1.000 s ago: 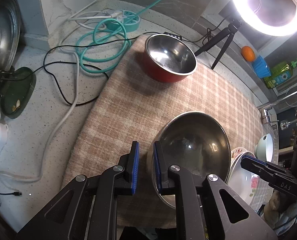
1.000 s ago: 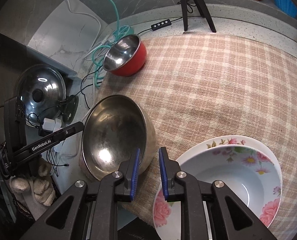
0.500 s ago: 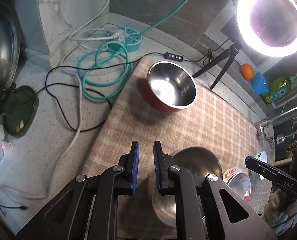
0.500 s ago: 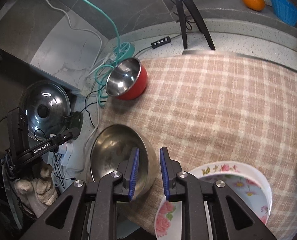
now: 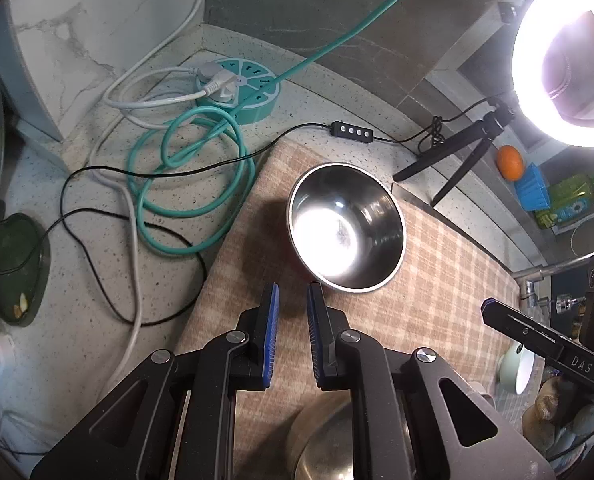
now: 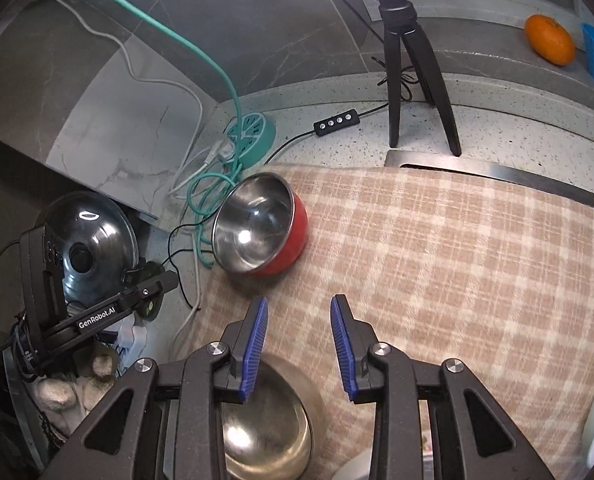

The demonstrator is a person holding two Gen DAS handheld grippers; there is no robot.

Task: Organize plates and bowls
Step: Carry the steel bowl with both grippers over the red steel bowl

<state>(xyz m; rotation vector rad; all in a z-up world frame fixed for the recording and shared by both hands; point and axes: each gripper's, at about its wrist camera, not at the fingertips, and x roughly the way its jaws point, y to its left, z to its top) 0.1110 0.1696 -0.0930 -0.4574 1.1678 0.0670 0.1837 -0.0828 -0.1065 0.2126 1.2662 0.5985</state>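
Observation:
A red bowl with a steel inside [image 5: 347, 234] [image 6: 261, 226] stands on the checked cloth [image 5: 449, 280] [image 6: 437, 256] at its far left corner. My left gripper [image 5: 293, 296] hangs just in front of it, fingers narrowly apart with nothing between them. A large plain steel bowl [image 5: 329, 444] [image 6: 269, 424] sits on the cloth right under both grippers. My right gripper [image 6: 299, 304] is open and empty above that bowl. A pale green bowl [image 5: 515, 364] stands at the right. The rim of a white dish [image 6: 353, 470] peeks out below the right gripper.
Coiled teal and black cables [image 5: 193, 176] and a round power strip [image 5: 241, 88] lie left of the cloth. A ring-light tripod [image 6: 413, 72] stands behind it. An orange [image 6: 549, 40], a blue cup [image 5: 531, 188] and a pot lid [image 6: 89, 240] sit at the edges.
Both grippers rose and moved forward from the large steel bowl toward the red bowl. The right gripper's fingers opened wider. The flowered dish slid almost out of the right view.

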